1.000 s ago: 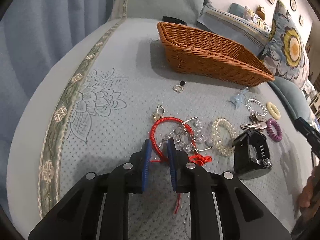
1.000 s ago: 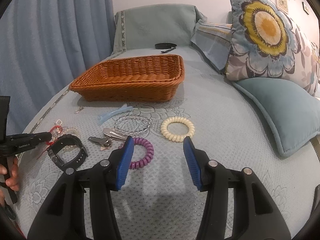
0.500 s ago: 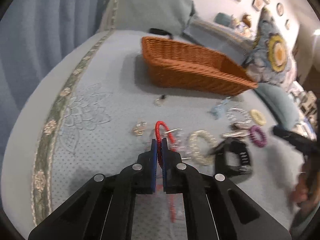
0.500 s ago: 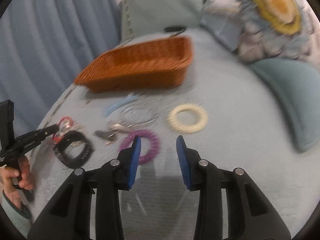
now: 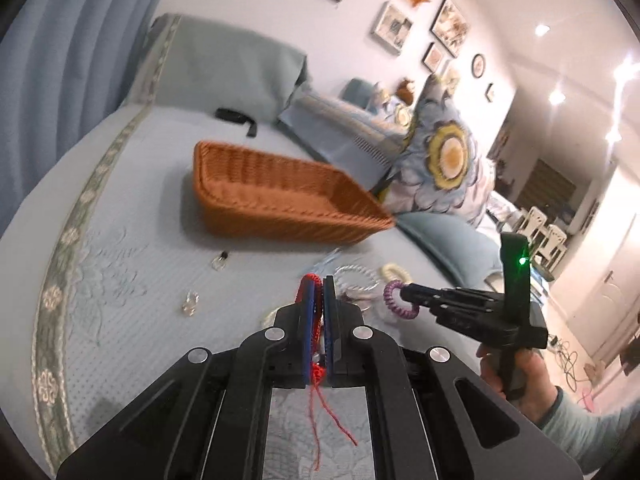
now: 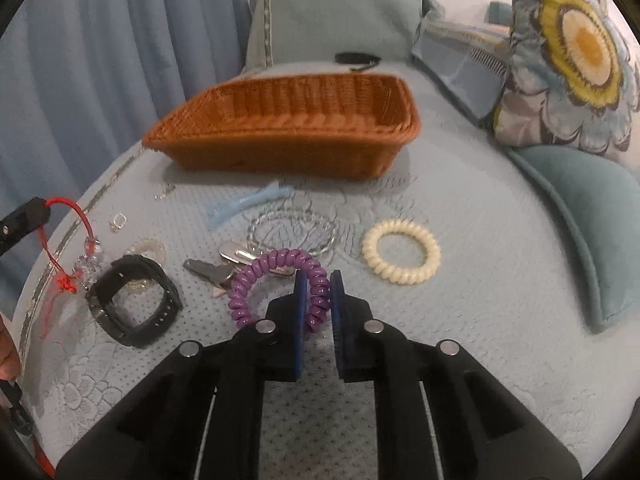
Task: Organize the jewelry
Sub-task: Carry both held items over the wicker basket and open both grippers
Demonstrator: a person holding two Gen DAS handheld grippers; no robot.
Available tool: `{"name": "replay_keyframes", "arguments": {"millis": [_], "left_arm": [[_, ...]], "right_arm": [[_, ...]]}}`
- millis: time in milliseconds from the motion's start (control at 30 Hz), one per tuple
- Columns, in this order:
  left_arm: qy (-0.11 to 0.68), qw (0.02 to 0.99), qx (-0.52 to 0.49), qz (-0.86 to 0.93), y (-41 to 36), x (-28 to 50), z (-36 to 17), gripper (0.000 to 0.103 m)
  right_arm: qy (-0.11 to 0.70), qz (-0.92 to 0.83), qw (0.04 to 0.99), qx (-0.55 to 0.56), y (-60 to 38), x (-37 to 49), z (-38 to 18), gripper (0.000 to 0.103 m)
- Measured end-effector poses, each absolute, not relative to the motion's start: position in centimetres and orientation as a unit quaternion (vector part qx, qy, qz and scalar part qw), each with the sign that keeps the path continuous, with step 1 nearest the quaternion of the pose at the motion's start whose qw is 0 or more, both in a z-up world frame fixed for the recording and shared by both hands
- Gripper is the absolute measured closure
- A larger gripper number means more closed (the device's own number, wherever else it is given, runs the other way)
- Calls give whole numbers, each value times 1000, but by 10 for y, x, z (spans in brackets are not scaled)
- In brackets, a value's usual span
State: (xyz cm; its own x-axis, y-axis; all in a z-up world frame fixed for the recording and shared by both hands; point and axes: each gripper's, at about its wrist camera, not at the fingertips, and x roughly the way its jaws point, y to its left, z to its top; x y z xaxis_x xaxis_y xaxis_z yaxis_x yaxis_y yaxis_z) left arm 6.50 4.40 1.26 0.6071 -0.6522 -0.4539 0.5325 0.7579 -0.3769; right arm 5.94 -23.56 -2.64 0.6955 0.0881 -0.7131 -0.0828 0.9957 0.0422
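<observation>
1. Jewelry mostly lies loose on the pale blue quilted bedspread (image 6: 460, 360), before the empty brown wicker basket (image 6: 288, 136).
2. Left gripper (image 5: 319, 300) is clamped on the red cord bracelet (image 6: 76, 216), lifted clear, likely basket-bound.
3. Right gripper (image 6: 318, 292) pinches the purple spiral hair tie (image 6: 256, 284), raised clear of the bedspread in the left view.

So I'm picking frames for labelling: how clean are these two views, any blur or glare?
Left wrist view: the orange wicker basket is smeared by motion blur, ceiling lights blow out the upper right, and the red cord bracelet stays fairly sharp. Right wrist view: evenly lit, only slight softness, purple coil hair tie crisp; both bend at the fisheye edges.
</observation>
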Motion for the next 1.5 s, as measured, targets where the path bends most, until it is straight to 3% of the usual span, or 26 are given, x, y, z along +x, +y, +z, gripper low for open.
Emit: {"name": "replay_keyframes", "arguments": {"millis": [267,633,867,1233,1500], "left_arm": [[384,887,-92,-240,55,97,-24,101],[284,880,-151,-350,65,68,16,101],[359,879,-128,-285,60,90,-17,101],[281,885,-130,-349,58,62,19,101],[280,884,-126,-352,54,60,19,101]], "right_arm": [[398,44,916,1,-235,61,-30,93],[360,57,931,9,-234,50,-13,94],[365,54,929,14,-237,53,-16,94],[344,53,937,25,-242,48,-7,94],[342,53,938,25,-241,48,-8,93]]}}
